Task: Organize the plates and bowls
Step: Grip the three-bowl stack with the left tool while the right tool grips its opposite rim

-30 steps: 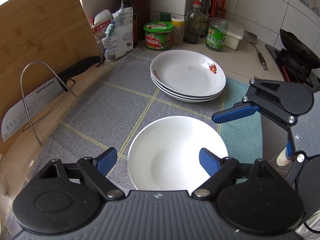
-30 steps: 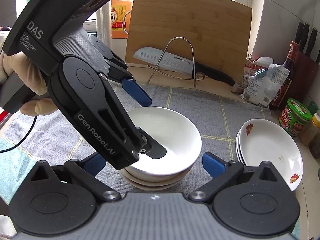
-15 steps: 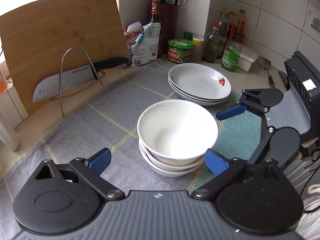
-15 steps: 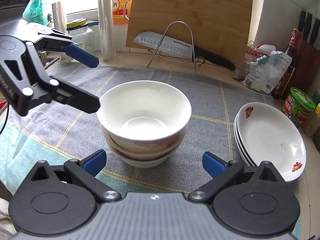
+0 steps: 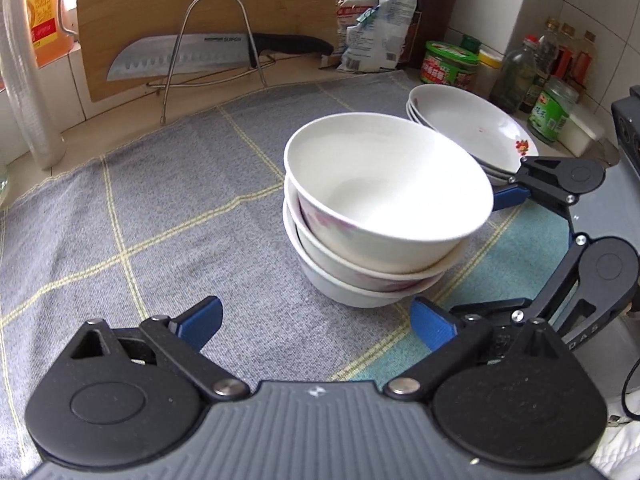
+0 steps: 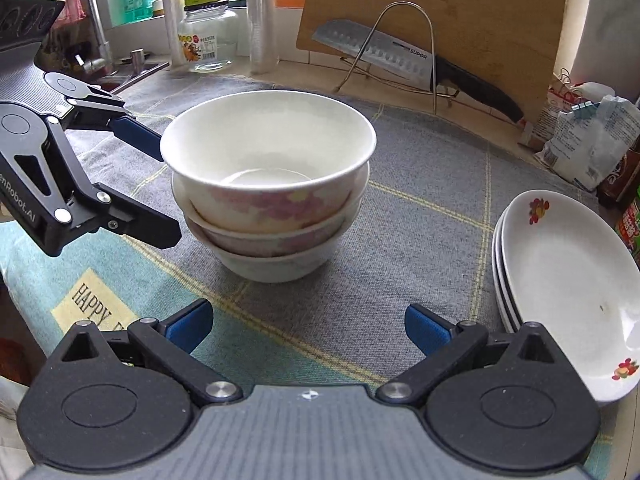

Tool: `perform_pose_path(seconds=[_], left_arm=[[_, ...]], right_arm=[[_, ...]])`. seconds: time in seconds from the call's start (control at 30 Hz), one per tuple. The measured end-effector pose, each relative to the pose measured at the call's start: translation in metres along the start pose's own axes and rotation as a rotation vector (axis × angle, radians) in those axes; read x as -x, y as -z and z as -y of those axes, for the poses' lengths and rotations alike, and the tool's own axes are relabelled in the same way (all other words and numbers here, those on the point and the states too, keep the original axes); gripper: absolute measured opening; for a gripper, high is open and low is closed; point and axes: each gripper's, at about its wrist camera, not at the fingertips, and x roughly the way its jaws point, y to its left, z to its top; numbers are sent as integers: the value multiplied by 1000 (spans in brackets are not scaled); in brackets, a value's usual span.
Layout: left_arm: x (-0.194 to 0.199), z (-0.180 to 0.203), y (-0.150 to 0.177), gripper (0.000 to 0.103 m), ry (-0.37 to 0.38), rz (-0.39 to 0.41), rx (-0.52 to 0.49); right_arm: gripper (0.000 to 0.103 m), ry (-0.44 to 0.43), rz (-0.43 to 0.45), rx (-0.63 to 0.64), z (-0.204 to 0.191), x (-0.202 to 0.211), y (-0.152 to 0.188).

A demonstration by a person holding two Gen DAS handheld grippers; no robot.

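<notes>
Bowls nested, plates piled, both tools empty

On the grey checked cloth over the worktop (image 6: 420, 184), the pile of white floral-edged plates (image 6: 568, 280) sits at three o'clock of the stack of three white pink-flowered bowls (image 6: 268, 188). The left tool (image 5: 316, 320) and right tool (image 6: 308, 320) gape wide, flanking the stack; the right seems nearer the plates.
</notes>
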Motion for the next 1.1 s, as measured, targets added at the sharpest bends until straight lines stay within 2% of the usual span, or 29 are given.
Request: perform_pose_path(seconds=[0.13,0.3,0.67,1.0,1.1], left_arm=[[-15,12,4,99,-36,-51,-29],[-29,18,5,99,-19,-101,-99],[-35,15,5,103,63,-40,-258],[-40,8,3,103,127,11,-331],[-43,7,-2,103,140,4,-347]], right_arm=[[103,-35,-22,33,7,-10,1],[103,-62,-33,52,11,-21,0],[103,-64,-55,71,11,-29,-7],[103,-50,-59,54,10,-33,-11],[103,-59,-69,65,10,-36,-14]])
